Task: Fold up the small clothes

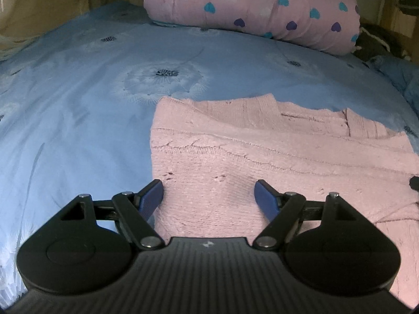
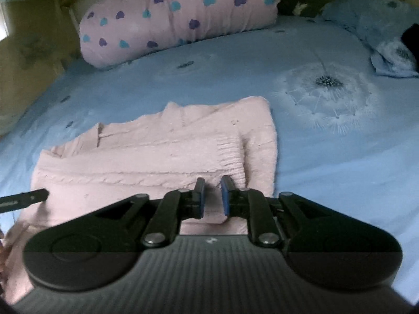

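Note:
A pink knitted sweater (image 1: 262, 157) lies partly folded on the blue bedsheet (image 1: 78, 104). My left gripper (image 1: 209, 191) is open, its blue pads spread wide over the sweater's near left edge. In the right wrist view the sweater (image 2: 157, 151) lies ahead with a ribbed sleeve cuff (image 2: 230, 151) folded over it. My right gripper (image 2: 212, 196) has its pads close together with a narrow gap, just over the sweater's near edge; pink knit shows between them. A tip of the left gripper (image 2: 26, 198) shows at the far left.
A rolled pink quilt with blue and purple hearts (image 1: 251, 7) lies at the head of the bed, and also shows in the right wrist view (image 2: 178, 18). A blue pillow (image 2: 371, 18) and dark items sit at the far right. Bare sheet lies left and right of the sweater.

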Demonstrator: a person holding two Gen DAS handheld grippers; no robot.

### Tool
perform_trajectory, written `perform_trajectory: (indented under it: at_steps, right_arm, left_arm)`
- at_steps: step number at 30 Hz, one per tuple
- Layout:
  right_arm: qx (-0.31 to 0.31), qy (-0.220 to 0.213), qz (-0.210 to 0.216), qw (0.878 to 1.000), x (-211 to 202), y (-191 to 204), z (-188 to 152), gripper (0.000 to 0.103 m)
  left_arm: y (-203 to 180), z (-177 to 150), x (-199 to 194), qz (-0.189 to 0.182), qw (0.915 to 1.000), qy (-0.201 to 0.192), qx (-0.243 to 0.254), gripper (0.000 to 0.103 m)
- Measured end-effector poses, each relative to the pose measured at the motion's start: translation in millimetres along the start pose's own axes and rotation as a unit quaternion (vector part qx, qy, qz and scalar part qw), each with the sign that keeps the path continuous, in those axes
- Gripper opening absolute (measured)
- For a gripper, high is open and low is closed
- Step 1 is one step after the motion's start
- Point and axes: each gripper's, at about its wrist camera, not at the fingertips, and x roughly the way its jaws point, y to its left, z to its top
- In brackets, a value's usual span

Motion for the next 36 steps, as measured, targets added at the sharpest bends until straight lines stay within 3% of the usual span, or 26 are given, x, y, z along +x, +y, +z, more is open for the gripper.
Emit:
perform_trajectory:
  at_steps: [6, 9, 12, 16, 17, 25, 36]
  right_arm:
    - [-0.027, -0.008, -0.008, 1.0, -4.8, 8.3, -5.2, 0.015]
    - [-0.002, -0.006, 0.007, 1.0, -9.7, 2.3, -3.5, 0.016]
    - [0.037, -0.005, 0.031, 0.999, -18.1, -5.8, -3.1, 0.026]
    - [0.042, -0.007, 0.032, 0.999, -31.9, -0.5, -6.6, 0.052]
    - [0.038, -0.007, 0.029, 0.999, -35.1, 2.2, -7.5, 0.055]
    - [0.037, -0.007, 0.042, 0.998, -68.9, 16.3, -29.9, 0.054]
    - [-0.02, -0.026, 0.03, 0.999, -136.2, 35.4, -66.3, 0.054]
  left_arm:
    - [1.4, -2.0, -1.3, 0.003, 1.0, -0.004, 0.0, 0.085]
    - [4.9, -3.2, -4.9, 0.001, 1.0, -0.003, -0.007, 0.085]
    - [6.7, -6.4, -11.3, 0.003, 1.0, -0.004, -0.007, 0.085]
    - [10.1, -13.0, -27.0, 0.003, 1.0, -0.005, 0.001, 0.085]
    - [11.2, -14.9, -31.4, 0.003, 1.0, -0.005, 0.004, 0.085]
    - [19.6, -28.3, -73.3, 0.01, 0.9999, -0.007, -0.005, 0.085]
    - [24.9, -65.2, -150.9, -0.001, 0.9999, -0.01, -0.006, 0.085]
